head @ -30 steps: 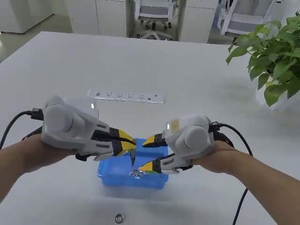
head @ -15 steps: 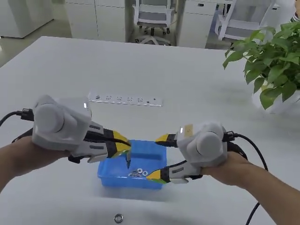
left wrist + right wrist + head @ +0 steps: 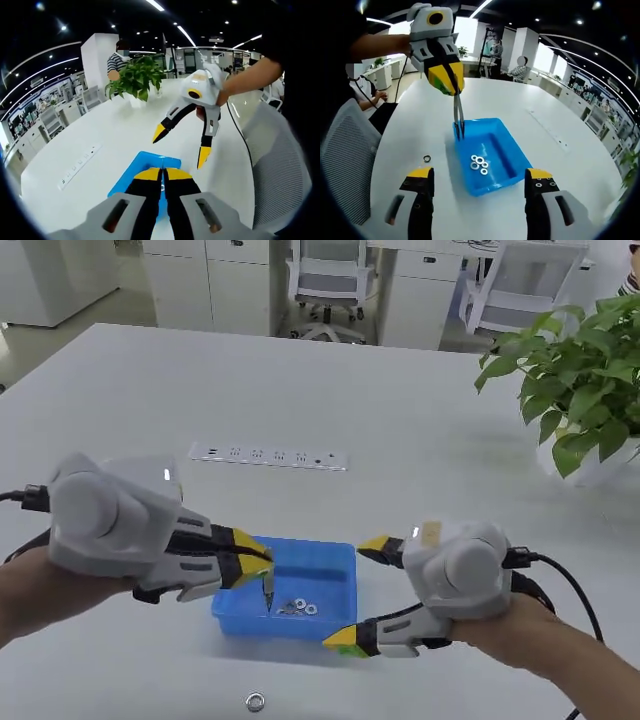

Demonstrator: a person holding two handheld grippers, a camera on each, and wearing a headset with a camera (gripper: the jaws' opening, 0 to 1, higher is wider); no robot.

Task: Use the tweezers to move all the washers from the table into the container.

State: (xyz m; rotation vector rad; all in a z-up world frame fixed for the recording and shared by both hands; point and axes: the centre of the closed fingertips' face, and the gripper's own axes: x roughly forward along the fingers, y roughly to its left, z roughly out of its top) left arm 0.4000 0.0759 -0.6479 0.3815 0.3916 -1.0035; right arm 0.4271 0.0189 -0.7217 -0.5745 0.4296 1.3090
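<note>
Now note the left gripper [image 3: 258, 558] pressed together on the tweezers [image 3: 268, 592], tips pointing down over the blue container [image 3: 330, 555] and the few washers [image 3: 298, 607] inside. See the right gripper [image 3: 350, 592] spread apart, holding nothing, just beside the container. Find one washer [image 3: 255, 701] lying flat on the table [image 3: 400, 460], near the front wall. Expect something light, hard, thin and probably slippery; pinch across the ring, one tip through the hole, and lift gently to avoid flicking it away.

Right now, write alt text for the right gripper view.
The left gripper holds tweezers tips-down over a blue container with several washers inside. One washer lies on the white table beside it, and the right gripper is open.
</note>
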